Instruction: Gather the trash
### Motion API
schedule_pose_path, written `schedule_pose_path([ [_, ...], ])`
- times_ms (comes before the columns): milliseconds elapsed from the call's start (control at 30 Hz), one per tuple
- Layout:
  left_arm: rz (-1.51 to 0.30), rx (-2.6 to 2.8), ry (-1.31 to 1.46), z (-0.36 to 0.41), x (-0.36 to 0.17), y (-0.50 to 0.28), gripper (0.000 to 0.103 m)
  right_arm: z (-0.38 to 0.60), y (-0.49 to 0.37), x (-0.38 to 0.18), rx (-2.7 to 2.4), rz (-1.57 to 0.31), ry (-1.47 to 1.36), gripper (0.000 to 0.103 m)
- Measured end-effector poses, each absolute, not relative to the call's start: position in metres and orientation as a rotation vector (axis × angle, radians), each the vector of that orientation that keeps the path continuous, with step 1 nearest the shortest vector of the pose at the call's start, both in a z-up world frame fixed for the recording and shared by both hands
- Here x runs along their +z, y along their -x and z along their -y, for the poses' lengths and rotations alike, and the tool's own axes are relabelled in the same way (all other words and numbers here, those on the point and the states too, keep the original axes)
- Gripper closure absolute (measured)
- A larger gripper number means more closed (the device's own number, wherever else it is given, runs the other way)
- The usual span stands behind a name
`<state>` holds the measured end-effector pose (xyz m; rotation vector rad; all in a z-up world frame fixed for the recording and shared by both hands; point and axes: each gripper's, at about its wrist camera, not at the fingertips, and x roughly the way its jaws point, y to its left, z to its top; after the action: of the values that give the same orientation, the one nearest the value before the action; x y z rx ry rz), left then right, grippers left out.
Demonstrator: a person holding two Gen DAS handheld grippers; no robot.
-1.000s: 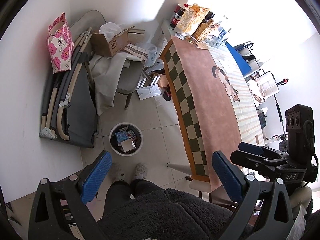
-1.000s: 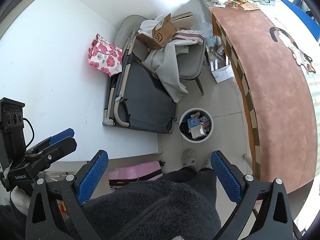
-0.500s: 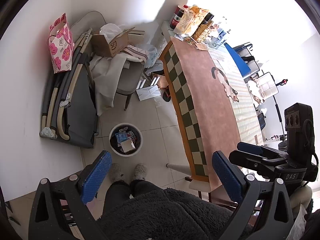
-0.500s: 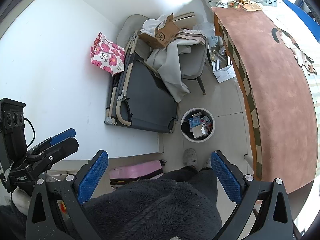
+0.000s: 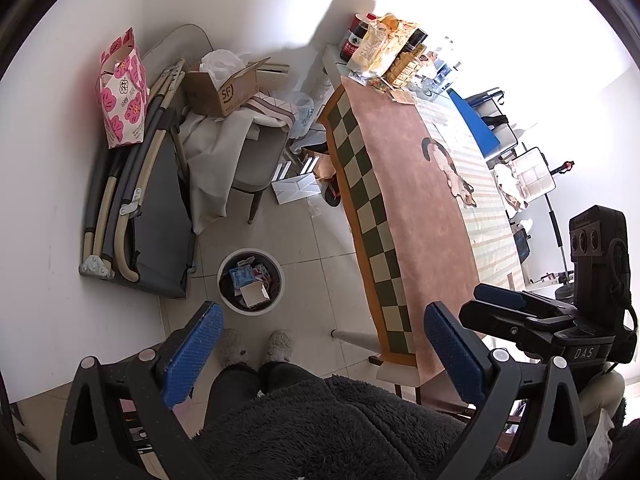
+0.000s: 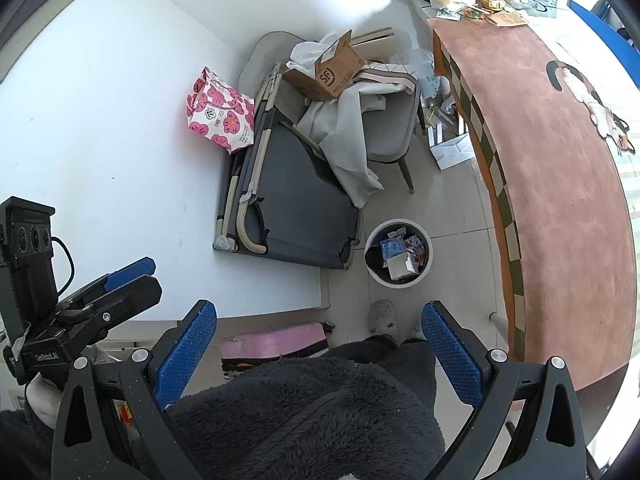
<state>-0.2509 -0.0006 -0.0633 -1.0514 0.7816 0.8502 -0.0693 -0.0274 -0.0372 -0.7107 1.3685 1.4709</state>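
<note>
Fingers of both the left gripper [image 5: 318, 354] and right gripper [image 6: 318, 354] are spread apart, empty. On the floor ahead stands a white trash bin [image 5: 224, 286] holding paper and wrappers [image 5: 250, 282]: probably light, crushable; best pinched by an edge.

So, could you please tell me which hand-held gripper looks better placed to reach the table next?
Probably the right hand-held gripper: it is open, empty, and nearer the table. The left one is equally free.
</note>
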Motion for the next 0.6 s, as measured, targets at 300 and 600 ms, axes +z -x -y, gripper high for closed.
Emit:
schedule_pose_path([
  [300,-0.783,0.848,1.053,-0.0009,-0.0656,0.2533,0.0,0.0279,0.0701,-0.0364,1.475,-1.368,0.713,0.0],
  [600,-0.777,0.872,1.076,0.0039,-0.0617,0.2479,0.0,0.0283,0.0744,-0.0381,1.481,-1.377,0.732,0.0],
])
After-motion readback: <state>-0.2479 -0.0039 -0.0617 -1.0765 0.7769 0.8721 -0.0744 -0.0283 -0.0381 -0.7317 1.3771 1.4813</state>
